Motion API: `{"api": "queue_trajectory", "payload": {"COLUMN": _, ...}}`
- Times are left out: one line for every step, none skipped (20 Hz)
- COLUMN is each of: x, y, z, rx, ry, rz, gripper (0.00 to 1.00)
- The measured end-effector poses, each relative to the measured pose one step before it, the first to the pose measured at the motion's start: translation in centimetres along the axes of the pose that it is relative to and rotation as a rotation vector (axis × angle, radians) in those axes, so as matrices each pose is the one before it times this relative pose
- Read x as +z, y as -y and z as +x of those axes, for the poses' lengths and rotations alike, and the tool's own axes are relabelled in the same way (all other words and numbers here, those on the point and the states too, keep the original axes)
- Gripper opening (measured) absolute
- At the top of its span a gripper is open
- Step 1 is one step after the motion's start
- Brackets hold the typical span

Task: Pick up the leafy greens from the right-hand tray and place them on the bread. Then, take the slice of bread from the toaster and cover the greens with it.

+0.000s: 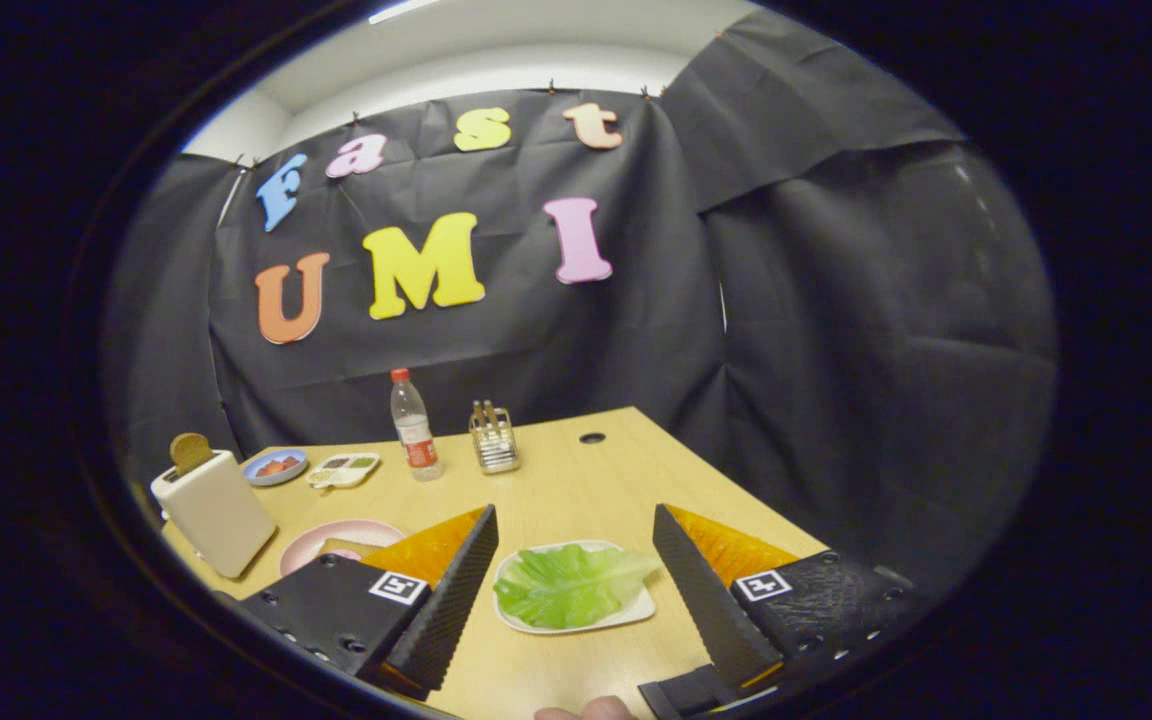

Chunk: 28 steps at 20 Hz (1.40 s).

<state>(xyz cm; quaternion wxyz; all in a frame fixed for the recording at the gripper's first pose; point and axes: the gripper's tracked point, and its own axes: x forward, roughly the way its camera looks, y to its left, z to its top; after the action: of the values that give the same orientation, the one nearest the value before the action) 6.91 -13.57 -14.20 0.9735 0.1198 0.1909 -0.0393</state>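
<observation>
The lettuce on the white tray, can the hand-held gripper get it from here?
Probably yes. The hand-held gripper is open, and the lettuce lies between its fingers on the tray, with nothing covering it.

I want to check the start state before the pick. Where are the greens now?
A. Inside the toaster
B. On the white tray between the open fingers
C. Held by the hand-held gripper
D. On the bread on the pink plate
B: the greens lie flat on the white tray, between the wide-open fingers of the hand-held gripper, which do not touch them.
</observation>
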Motion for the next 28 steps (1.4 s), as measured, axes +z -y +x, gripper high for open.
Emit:
{"api": "queue_trajectory", "payload": {"x": -0.758, "y": 0.612, "z": 1.096, "rx": 0.00724, "ry": -0.04455, "rz": 0.04207, "gripper": 0.96}}
{"api": "queue_trajectory", "payload": {"x": -0.896, "y": 0.835, "z": 1.11, "rx": 0.00086, "ry": -0.04469, "rz": 0.04183, "gripper": 0.96}}
{"api": "queue_trajectory", "payload": {"x": -0.663, "y": 0.699, "z": 1.063, "rx": 0.00384, "ry": -0.03928, "rz": 0.03858, "gripper": 0.96}}
{"api": "queue_trajectory", "payload": {"x": -0.524, "y": 0.804, "z": 0.961, "rx": -0.00623, "ry": -0.02893, "rz": 0.03579, "gripper": 0.96}}
{"api": "queue_trajectory", "payload": {"x": -0.325, "y": 0.798, "z": 0.913, "rx": -0.01022, "ry": -0.02568, "rz": 0.02878, "gripper": 0.96}}
{"api": "queue_trajectory", "payload": {"x": -0.542, "y": 0.612, "z": 0.747, "rx": -0.00954, "ry": -0.02055, "rz": 0.02229, "gripper": 0.96}}
{"api": "queue_trajectory", "payload": {"x": -0.36, "y": 0.456, "z": 0.704, "rx": -0.00406, "ry": -0.01784, "rz": 0.02356, "gripper": 0.96}}
{"api": "queue_trajectory", "payload": {"x": -0.39, "y": 0.234, "z": 0.456, "rx": -0.00133, "ry": -0.0191, "rz": 0.0238, "gripper": 0.96}}
{"api": "queue_trajectory", "payload": {"x": -0.271, "y": 0.273, "z": 0.518, "rx": -0.00075, "ry": -0.01402, "rz": 0.02159, "gripper": 0.96}}
{"api": "queue_trajectory", "payload": {"x": -0.153, "y": 0.232, "z": 0.531, "rx": -0.0005, "ry": -0.01049, "rz": 0.01663, "gripper": 0.96}}
{"api": "queue_trajectory", "payload": {"x": -0.015, "y": 0.267, "z": 0.526, "rx": -0.00606, "ry": -0.00935, "rz": 0.01888, "gripper": 0.96}}
{"api": "queue_trajectory", "payload": {"x": -0.047, "y": 0.097, "z": 0.575, "rx": -0.00325, "ry": -0.01092, "rz": 0.02416, "gripper": 0.96}}
{"api": "queue_trajectory", "payload": {"x": -0.084, "y": 0.022, "z": 0.534, "rx": -0.00383, "ry": -0.01507, "rz": 0.0319, "gripper": 0.96}}
{"api": "queue_trajectory", "payload": {"x": 0.118, "y": -0.202, "z": 0.496, "rx": 0.00649, "ry": -0.00687, "rz": 0.03773, "gripper": 0.96}}
{"api": "queue_trajectory", "payload": {"x": 0.109, "y": 0.201, "z": 0.601, "rx": -0.00808, "ry": -0.00516, "rz": 0.03242, "gripper": 0.96}}
{"api": "queue_trajectory", "payload": {"x": -0.07, "y": 0.242, "z": 0.349, "rx": -0.00051, "ry": -0.00793, "rz": 0.02649, "gripper": 0.94}}
{"api": "queue_trajectory", "payload": {"x": -0.125, "y": 0.073, "z": 0.382, "rx": 0.00144, "ry": -0.01232, "rz": 0.02031, "gripper": 0.94}}
{"api": "queue_trajectory", "payload": {"x": -0.059, "y": 0.094, "z": 0.067, "rx": 0.00413, "ry": -0.00807, "rz": 0.01737, "gripper": 0.93}}
{"api": "queue_trajectory", "payload": {"x": 0.012, "y": 0.348, "z": 0.175, "rx": -0.01143, "ry": -0.0106, "rz": 0.01616, "gripper": 0.82}}
{"api": "queue_trajectory", "payload": {"x": 0.104, "y": 0.101, "z": 0.043, "rx": -0.00099, "ry": 0.00087, "rz": 0.01342, "gripper": 0.71}}
{"api": "queue_trajectory", "payload": {"x": -0.055, "y": 0.341, "z": 0.459, "rx": -0.01409, "ry": -0.00999, "rz": 0.0052, "gripper": 0.6}}
{"api": "queue_trajectory", "payload": {"x": -0.11, "y": 0.127, "z": 0.353, "rx": -0.01216, "ry": -0.00522, "rz": 0.00418, "gripper": 0.49}}
{"api": "queue_trajectory", "payload": {"x": 0.075, "y": 0.078, "z": -0.14, "rx": -0.00882, "ry": -0.00069, "rz": 0.00049, "gripper": 0.38}}
{"api": "queue_trajectory", "payload": {"x": -0.027, "y": -0.125, "z": 0.023, "rx": 0.00637, "ry": -0.00267, "rz": 0.00007, "gripper": 0.27}}
{"api": "queue_trajectory", "payload": {"x": 0.419, "y": 0.05, "z": -0.02, "rx": 0.00124, "ry": 0.00393, "rz": -0.00334, "gripper": 0.19}}
{"api": "queue_trajectory", "payload": {"x": -0.041, "y": -0.011, "z": -0.078, "rx": 0.00298, "ry": -0.00799, "rz": 0.00352, "gripper": 0.06}}
{"api": "queue_trajectory", "payload": {"x": -0.059, "y": 0.015, "z": -0.147, "rx": 0.00345, "ry": -0.00908, "rz": 0.00056, "gripper": 0.03}}
{"api": "queue_trajectory", "payload": {"x": 0.201, "y": -0.197, "z": -0.196, "rx": 0.01295, "ry": 0.00378, "rz": -0.00692, "gripper": 0.03}}
